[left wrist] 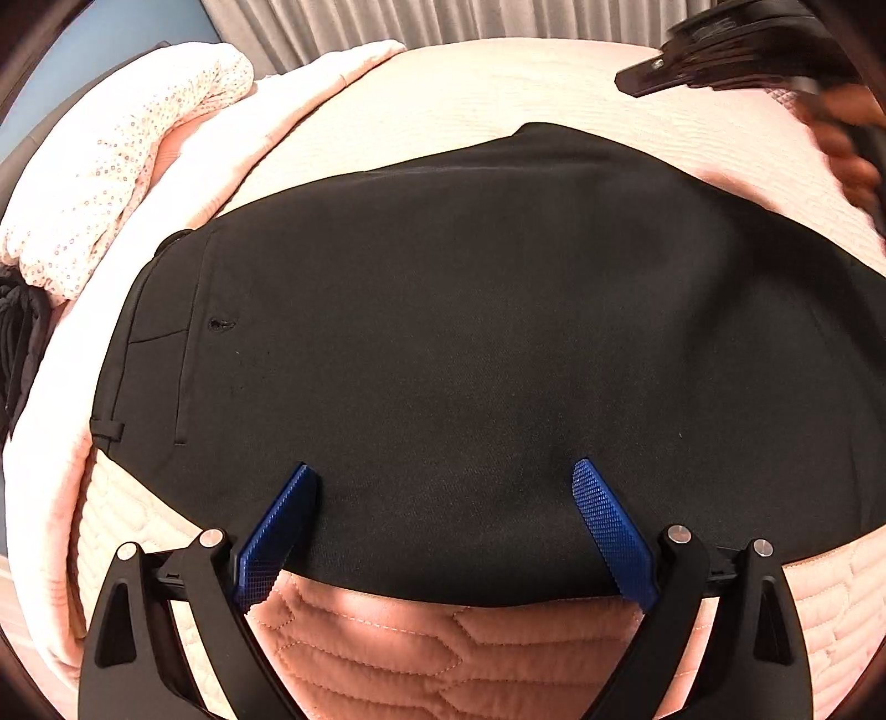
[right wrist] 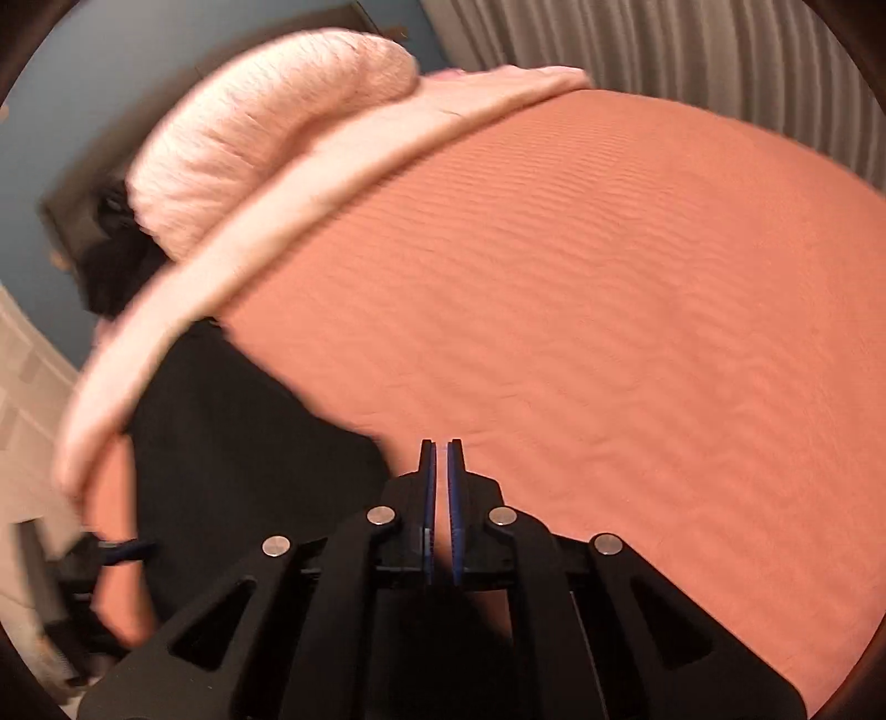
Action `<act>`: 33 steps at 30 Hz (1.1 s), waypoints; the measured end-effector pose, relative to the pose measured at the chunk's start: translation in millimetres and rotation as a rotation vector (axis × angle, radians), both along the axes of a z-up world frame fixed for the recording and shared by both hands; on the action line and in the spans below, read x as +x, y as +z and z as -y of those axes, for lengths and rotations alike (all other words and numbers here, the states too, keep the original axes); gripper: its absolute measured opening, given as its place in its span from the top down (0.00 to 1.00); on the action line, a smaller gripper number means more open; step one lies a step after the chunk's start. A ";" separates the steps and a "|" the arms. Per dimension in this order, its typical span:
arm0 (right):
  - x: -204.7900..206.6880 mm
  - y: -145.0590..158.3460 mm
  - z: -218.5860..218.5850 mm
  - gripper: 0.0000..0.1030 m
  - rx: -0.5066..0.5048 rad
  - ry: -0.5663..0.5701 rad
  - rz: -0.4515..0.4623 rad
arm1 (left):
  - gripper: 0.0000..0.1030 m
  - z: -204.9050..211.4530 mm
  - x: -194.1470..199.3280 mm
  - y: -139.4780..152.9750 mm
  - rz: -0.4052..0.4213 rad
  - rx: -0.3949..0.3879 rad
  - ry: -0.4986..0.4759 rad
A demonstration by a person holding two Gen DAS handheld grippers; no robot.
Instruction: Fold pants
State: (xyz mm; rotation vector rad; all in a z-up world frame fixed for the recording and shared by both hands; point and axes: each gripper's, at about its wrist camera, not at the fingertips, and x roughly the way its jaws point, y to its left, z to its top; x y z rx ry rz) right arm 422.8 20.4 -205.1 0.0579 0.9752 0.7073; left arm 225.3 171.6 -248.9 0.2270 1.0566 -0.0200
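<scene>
Black pants (left wrist: 470,332) lie flat and folded across a pink quilted bed cover (left wrist: 443,653), waistband and belt loop at the left. My left gripper (left wrist: 443,471) hangs over their near edge, open wide, and its blue fingers (left wrist: 603,515) stand apart above the cloth with nothing pinched. In the right wrist view my right gripper (right wrist: 440,446) is shut with nothing between its pads, above bare cover (right wrist: 609,332) just right of the pants (right wrist: 238,443). From the left wrist view it shows blurred at the top right (left wrist: 637,83), in a hand (left wrist: 847,155).
A rolled pale dotted blanket (left wrist: 111,166) lies along the bed's far left side, with dark clothing (left wrist: 16,332) beyond it. Grey curtains (left wrist: 387,22) hang behind the bed. The bed's near edge runs just under my left gripper.
</scene>
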 end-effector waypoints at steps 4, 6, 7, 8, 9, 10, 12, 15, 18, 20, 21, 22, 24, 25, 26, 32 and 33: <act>8.3 -56.6 -44.5 1.00 -0.167 0.089 -0.085 | 0.10 -3.3 2.4 1.1 -0.025 -0.003 0.013; 8.7 -29.7 -31.8 0.97 -0.050 -0.072 -0.037 | 0.10 -4.0 4.7 3.5 -0.036 0.019 0.030; -0.5 -12.6 -32.1 0.96 0.010 -0.085 0.007 | 0.10 -6.7 3.3 5.6 -0.035 0.042 0.037; -16.2 0.5 -45.6 0.96 0.105 -0.003 0.005 | 0.10 -14.2 1.0 7.5 -0.026 0.064 0.054; -24.3 0.3 -57.6 0.97 0.111 0.054 -0.008 | 0.09 -22.2 -0.4 7.7 -0.025 0.060 0.069; -27.9 -7.7 -73.9 0.99 0.070 0.112 -0.020 | 0.09 -29.9 0.1 5.9 -0.036 0.037 0.082; -10.0 -45.8 -94.4 1.00 -0.157 0.064 -0.033 | 0.05 -46.1 4.1 2.1 -0.068 -0.056 0.122; -3.2 -22.2 -82.1 0.94 0.009 -0.096 -0.035 | 0.05 -54.1 5.7 6.0 -0.078 -0.053 0.150; -29.8 -2.8 -129.2 0.94 0.030 0.066 0.011 | 0.05 -59.4 5.0 16.9 -0.015 0.027 0.161; -19.2 -32.7 -173.0 0.96 -0.107 0.140 -0.032 | 0.05 -72.7 16.6 9.4 -0.026 0.075 0.187; -6.7 -45.7 -184.6 1.00 -0.135 0.115 -0.050 | 0.05 -79.2 20.2 7.0 -0.030 0.054 0.191; 8.0 -44.6 -184.6 1.00 -0.062 0.054 -0.081 | 0.05 -91.7 24.3 6.4 -0.036 0.011 0.214; 8.8 -21.8 -181.4 0.93 0.026 -0.021 -0.055 | 0.05 -107.5 26.1 11.3 -0.037 -0.005 0.250; 3.1 -11.4 -197.8 0.94 0.075 0.022 -0.024 | 0.05 -115.7 24.9 15.4 -0.025 0.016 0.266; -8.0 -5.8 -218.6 0.94 0.065 0.116 -0.016 | 0.05 -127.1 21.4 20.3 0.003 0.054 0.283; 50.8 -56.1 -259.1 1.00 0.024 0.175 -0.173 | 0.05 -185.5 32.8 7.4 -0.022 0.009 0.362; 55.6 -48.9 -248.6 1.00 0.062 0.127 -0.178 | 0.05 -191.6 33.2 6.8 -0.020 -0.010 0.370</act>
